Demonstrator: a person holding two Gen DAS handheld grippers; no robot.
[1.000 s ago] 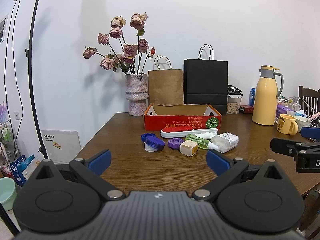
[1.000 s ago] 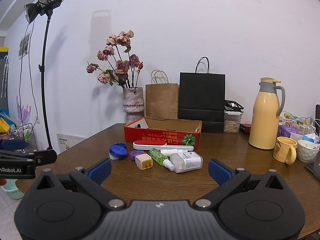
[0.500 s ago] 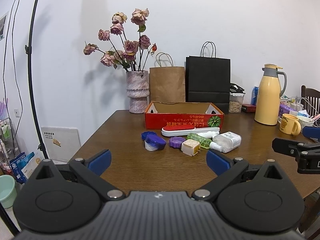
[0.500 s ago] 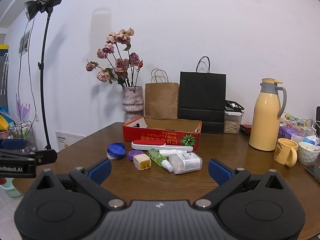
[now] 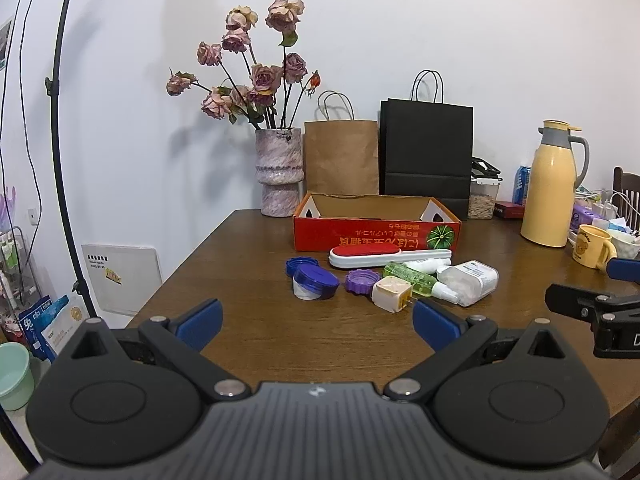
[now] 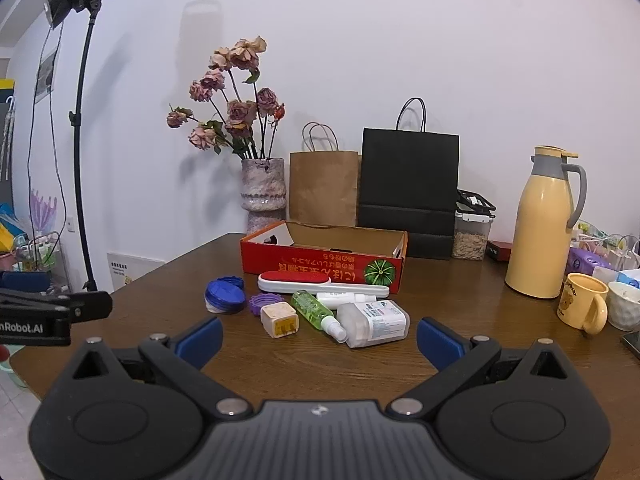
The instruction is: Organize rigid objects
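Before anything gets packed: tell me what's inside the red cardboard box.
The red cardboard box shows only bare brown inner walls and handle cutouts. Its front wall hides the floor in both views, so anything lying flat inside cannot be ruled out.

Count on the tabletop [image 5: 248,248]: one red cardboard box [image 5: 376,232], two paper bags [image 5: 426,156], one vase [image 5: 279,171], one thermos [image 5: 551,188], two mugs [image 6: 582,306], and roughly seven small items [image 6: 312,308] clustered before the box.

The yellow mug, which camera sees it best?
The right wrist view: the yellow mug shows whole, handle and bear picture included, beside a white cup. The left wrist view shows the mug smaller, at the picture's right edge.
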